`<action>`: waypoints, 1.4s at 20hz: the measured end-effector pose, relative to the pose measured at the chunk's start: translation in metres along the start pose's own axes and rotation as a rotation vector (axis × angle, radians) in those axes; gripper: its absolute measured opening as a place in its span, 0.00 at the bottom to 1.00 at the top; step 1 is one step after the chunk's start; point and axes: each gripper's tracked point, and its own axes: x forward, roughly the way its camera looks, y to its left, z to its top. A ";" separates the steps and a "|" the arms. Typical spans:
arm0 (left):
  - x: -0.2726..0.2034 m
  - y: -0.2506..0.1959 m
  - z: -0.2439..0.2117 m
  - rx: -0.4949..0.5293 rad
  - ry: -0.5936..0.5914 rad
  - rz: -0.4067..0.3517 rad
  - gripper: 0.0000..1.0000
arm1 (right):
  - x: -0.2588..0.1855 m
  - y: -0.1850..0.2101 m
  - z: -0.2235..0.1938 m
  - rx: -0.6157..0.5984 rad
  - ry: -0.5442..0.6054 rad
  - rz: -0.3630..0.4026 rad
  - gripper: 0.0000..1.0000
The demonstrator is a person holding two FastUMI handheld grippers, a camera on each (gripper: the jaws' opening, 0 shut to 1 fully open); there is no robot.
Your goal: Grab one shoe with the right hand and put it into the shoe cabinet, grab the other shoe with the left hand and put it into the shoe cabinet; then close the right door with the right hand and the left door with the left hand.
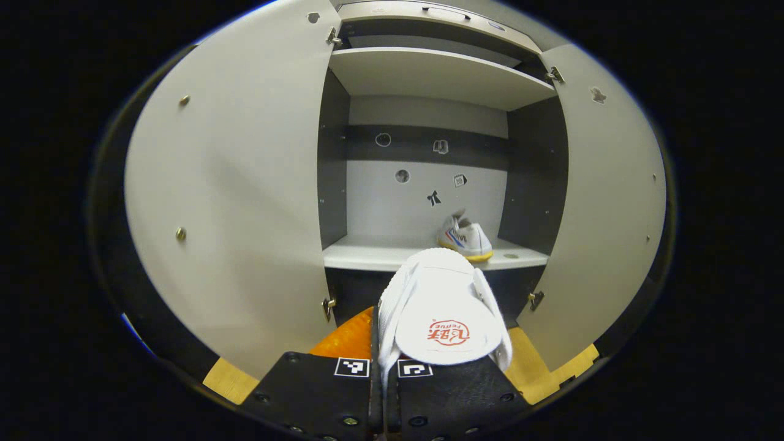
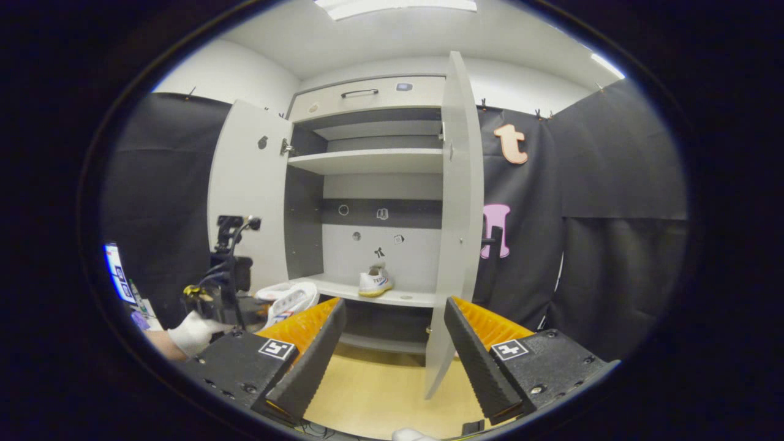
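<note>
Left gripper (image 1: 383, 383): our fingers are pressed together at 6 o'clock of the left gripper view, clamped on the shoe (image 1: 442, 318) | Right gripper (image 2: 392, 349): our fingers spread wide at 6 o'clock of the right gripper view, nothing between them | Our gloved left hand (image 2: 193, 332) shows at 8 o'clock there.
</note>
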 end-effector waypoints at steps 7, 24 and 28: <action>0.099 0.002 0.084 -0.007 -0.044 0.069 0.13 | 0.017 -0.009 -0.011 0.011 0.021 0.051 1.00; 0.270 -0.006 0.028 -0.018 0.262 0.149 0.12 | 0.052 -0.013 -0.015 -0.023 0.076 0.168 1.00; 0.272 -0.015 0.017 -0.071 0.325 0.073 0.09 | 0.058 -0.010 -0.018 -0.007 0.091 0.186 1.00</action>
